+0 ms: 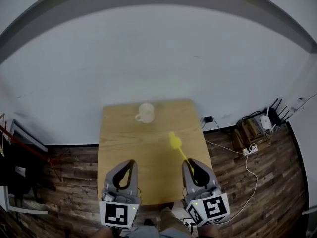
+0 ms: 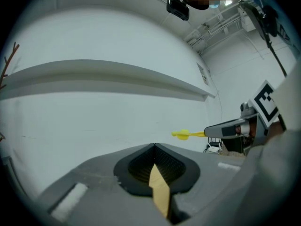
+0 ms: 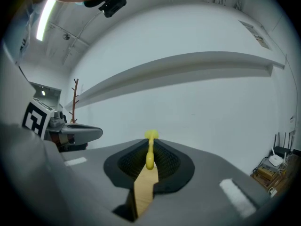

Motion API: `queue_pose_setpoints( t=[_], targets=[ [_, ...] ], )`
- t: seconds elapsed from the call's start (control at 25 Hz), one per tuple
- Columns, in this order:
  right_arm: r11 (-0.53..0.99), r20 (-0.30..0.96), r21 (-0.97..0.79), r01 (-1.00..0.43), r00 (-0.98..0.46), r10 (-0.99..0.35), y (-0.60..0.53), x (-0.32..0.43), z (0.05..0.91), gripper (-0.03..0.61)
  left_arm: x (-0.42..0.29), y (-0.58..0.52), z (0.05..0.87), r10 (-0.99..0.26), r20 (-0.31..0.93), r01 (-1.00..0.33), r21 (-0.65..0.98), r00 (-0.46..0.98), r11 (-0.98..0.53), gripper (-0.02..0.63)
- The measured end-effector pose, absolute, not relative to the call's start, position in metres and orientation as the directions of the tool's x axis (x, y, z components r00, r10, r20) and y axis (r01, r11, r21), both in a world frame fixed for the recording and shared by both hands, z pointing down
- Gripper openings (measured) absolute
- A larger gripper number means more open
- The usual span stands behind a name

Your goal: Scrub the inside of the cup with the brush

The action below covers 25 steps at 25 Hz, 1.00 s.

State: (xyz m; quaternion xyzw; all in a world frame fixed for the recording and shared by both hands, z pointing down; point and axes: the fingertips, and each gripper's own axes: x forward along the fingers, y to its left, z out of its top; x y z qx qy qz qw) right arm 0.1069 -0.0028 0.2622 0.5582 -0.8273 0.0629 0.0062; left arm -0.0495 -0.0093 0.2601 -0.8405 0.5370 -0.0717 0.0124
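A white cup stands at the far edge of the wooden table, its handle to the left. My right gripper is shut on the handle of a yellow brush. The brush head points away toward the cup and hangs well short of it. In the right gripper view the brush sticks out between the closed jaws. My left gripper is shut with nothing in it, over the near left part of the table. From the left gripper view the brush shows at the right.
A coat stand is on the floor to the left. Cables, a power strip and a router lie on the wooden floor to the right. A white wall rises behind the table.
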Motion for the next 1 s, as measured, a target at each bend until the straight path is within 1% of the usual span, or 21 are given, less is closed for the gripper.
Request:
queue_pose_setpoints(
  t=[0.2,0.4,0.56,0.72,1.0],
  targets=[
    [0.404,0.069,-0.104,-0.909,-0.412,-0.909,-0.044,0.131,0.255,0.041,-0.024,-0.047,0.245,-0.916,0.082,-0.904,-0.148,0.392,-0.400,0.018],
    [0.460,0.064,-0.102,-0.882,-0.468,-0.882,-0.078,0.136,0.252,0.041,-0.012,-0.073,0.234,-0.934,0.075,-0.924,-0.141,0.349,-0.356,0.018],
    [0.493,0.061,-0.115,-0.862,-0.501,-0.863,-0.095,0.124,0.252,0.041,-0.023,-0.087,0.235,-0.946,0.089,-0.935,-0.146,0.312,-0.323,0.018],
    [0.506,0.096,-0.128,-0.853,-0.518,-0.850,-0.109,0.110,0.266,0.041,-0.037,-0.101,0.248,-0.949,0.111,-0.943,-0.128,0.294,-0.307,0.018],
    [0.497,0.150,-0.152,-0.854,-0.517,-0.843,-0.135,0.085,0.288,0.041,-0.062,-0.143,0.286,-0.931,0.166,-0.936,-0.085,0.326,-0.342,0.018]
  ],
)
